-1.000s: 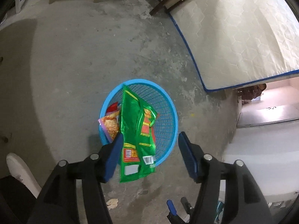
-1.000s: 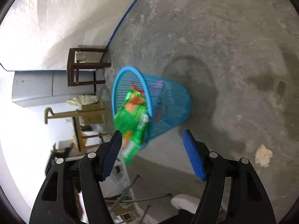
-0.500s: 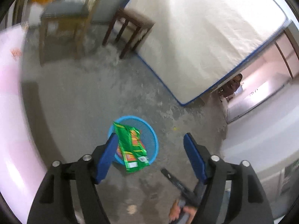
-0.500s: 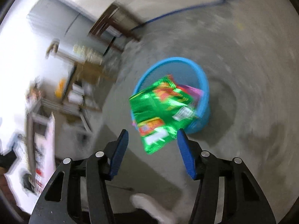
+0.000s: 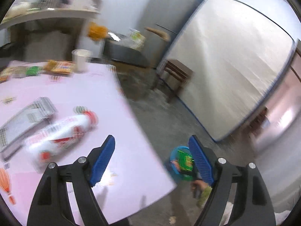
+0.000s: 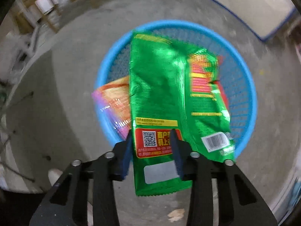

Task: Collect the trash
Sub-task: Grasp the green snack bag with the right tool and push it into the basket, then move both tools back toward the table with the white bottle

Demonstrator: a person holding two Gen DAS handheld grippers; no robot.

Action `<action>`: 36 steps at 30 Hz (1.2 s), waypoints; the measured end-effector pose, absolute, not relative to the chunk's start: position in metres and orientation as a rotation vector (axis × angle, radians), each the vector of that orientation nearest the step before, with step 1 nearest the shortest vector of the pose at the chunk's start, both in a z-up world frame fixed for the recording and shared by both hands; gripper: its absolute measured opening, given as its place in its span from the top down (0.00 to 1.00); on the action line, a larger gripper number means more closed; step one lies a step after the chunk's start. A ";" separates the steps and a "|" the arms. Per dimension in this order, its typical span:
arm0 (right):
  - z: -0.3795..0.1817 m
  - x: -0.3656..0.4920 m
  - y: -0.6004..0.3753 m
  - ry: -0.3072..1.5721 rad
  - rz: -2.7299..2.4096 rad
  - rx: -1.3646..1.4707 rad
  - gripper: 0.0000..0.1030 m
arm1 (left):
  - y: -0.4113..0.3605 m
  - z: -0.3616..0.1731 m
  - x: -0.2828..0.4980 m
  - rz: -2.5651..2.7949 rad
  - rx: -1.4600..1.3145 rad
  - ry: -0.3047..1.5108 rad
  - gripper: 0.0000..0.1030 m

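Right wrist view, near to far: right gripper (image 6: 152, 150) points almost straight down, its blue pads (image 6: 126, 154) closing in on the lower end of a green snack wrapper (image 6: 160, 94); the jaws have just been closing with the wrapper between them, but whether the pads press on it yet cannot be told. Wrapper hangs over the mouth of a blue mesh basket (image 6: 250, 98), its bottom edge sticking out past the near rim. Beneath it inside the basket, an orange-and-purple packet (image 6: 114, 101) and a bit of red packaging (image 6: 223, 96). Basket stands on bare concrete floor (image 6: 75, 66); small pale scrap (image 6: 176, 214) lies on the floor close to the camera. Left wrist view, much blurred: left gripper (image 5: 151, 160) with jaws wide apart, having just been opening, nothing between them. It hovers over the edge of a pink tablecloth (image 5: 131, 160). On the cloth, a red-and-white wrapper (image 5: 60, 133), then a grey flat pack (image 5: 24, 118), farther off a white cup (image 5: 80, 60) and orange packets (image 5: 60, 66). Down past the table edge, the basket (image 5: 174, 155) shows on the floor, green wrapper (image 5: 185, 160) in it. A mattress (image 5: 235, 66) leans beyond.
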State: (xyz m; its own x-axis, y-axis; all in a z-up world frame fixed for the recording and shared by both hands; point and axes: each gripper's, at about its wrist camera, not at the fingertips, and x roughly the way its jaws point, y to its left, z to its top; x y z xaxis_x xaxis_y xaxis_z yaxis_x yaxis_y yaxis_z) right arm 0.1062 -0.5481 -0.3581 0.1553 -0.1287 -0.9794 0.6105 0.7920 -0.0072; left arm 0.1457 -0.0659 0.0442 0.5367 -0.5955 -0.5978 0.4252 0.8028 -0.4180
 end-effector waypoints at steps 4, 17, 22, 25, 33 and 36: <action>-0.388 0.116 -0.578 1.351 -0.568 0.587 0.78 | -0.003 0.045 0.143 -0.497 -0.287 0.775 0.24; -0.413 0.081 -0.620 1.287 -0.510 0.985 0.32 | 0.094 0.034 0.150 -0.353 -0.411 0.750 0.22; -0.373 0.044 -0.618 1.158 -0.511 0.973 0.30 | 0.106 0.024 0.150 -0.372 -0.443 0.754 0.22; -0.331 0.015 -0.611 1.031 -0.520 0.978 0.30 | 0.120 0.023 0.143 -0.358 -0.435 0.738 0.22; -0.161 0.013 -0.506 0.725 -0.298 0.891 0.26 | 0.167 0.022 0.125 -0.295 -0.399 0.701 0.17; -0.110 0.038 -0.453 0.682 -0.147 0.840 0.17 | 0.183 0.016 0.122 -0.275 -0.393 0.692 0.15</action>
State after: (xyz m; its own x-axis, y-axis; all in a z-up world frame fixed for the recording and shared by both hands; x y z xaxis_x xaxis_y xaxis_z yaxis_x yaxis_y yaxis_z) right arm 0.0381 -0.4528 -0.1103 0.7801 0.1391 -0.6100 0.3788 0.6709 0.6375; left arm 0.1221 0.1830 0.0163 0.7388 -0.3721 -0.5619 0.1160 0.8915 -0.4378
